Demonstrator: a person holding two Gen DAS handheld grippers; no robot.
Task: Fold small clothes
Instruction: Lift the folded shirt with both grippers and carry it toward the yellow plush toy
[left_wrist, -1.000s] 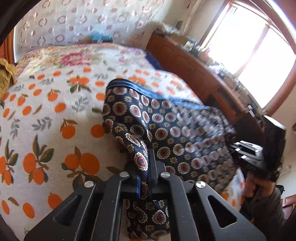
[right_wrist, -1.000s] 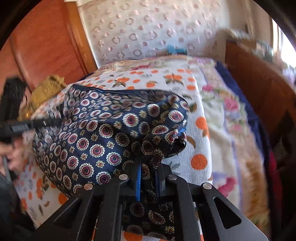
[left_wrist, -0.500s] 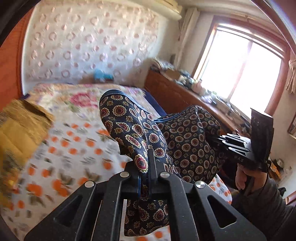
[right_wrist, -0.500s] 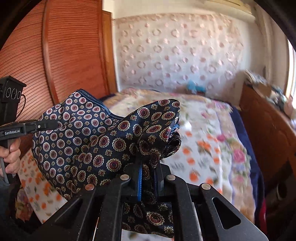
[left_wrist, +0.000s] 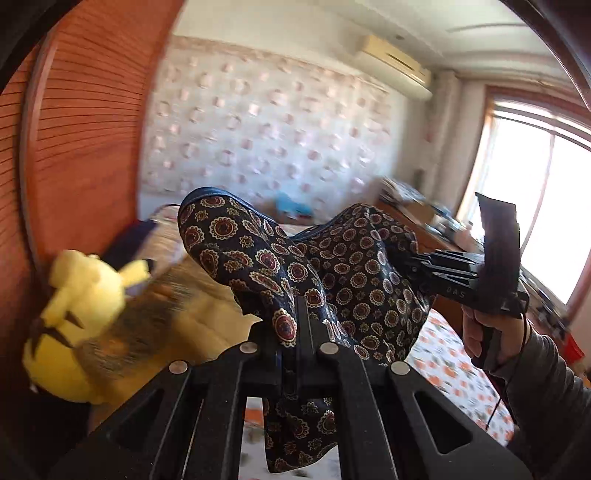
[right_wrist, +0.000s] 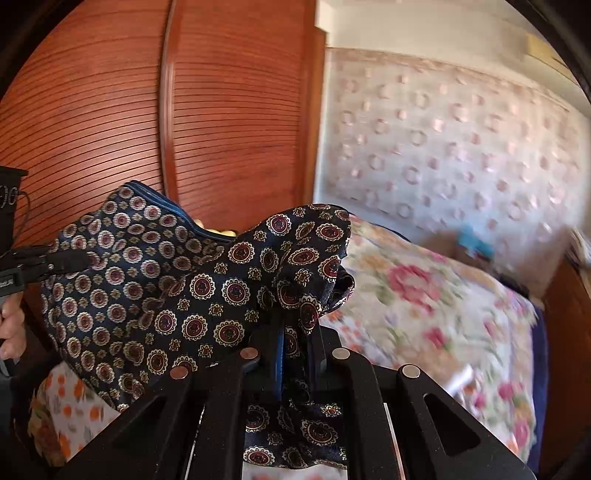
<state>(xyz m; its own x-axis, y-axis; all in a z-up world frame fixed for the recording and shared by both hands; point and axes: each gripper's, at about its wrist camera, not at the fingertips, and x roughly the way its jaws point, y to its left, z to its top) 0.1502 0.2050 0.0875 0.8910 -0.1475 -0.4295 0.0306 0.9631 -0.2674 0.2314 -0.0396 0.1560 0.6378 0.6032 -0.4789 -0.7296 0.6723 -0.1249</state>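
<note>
Navy patterned garment held up in the air above the bed, stretched between both grippers. Left gripper: jaws clamped on one bunched edge of the cloth, a loose end hanging below them. Right gripper: jaws clamped on the other edge, cloth drooping underneath. Fabric sags in the middle between the two holds. Yellow plush toy at near left, blurred. Wooden wardrobe at left, patterned wall beyond the bed.
</note>
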